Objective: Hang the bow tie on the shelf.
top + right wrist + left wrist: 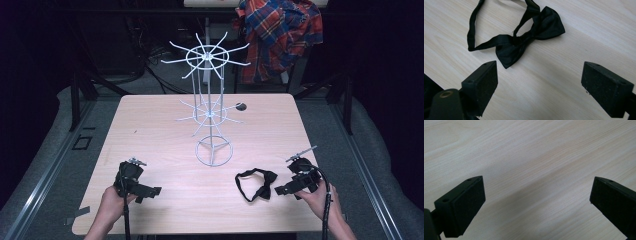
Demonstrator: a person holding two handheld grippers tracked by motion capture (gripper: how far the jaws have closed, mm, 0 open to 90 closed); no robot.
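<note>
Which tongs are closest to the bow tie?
The right tongs. They sit just beside the black fabric bow tie, jaws open toward it. The left tongs face bare table, far across.

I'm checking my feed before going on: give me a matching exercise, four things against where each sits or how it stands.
Things:
1. bow tie
2. wire rack
3. plaid shirt
4. left gripper

Places or states:
A. hanging beyond the table's far edge
B. open over bare wood, near left
C. standing upright mid-table
D. lying flat, just ahead of the open right gripper

Pairs: 1-D, 2-C, 3-A, 4-B
</note>
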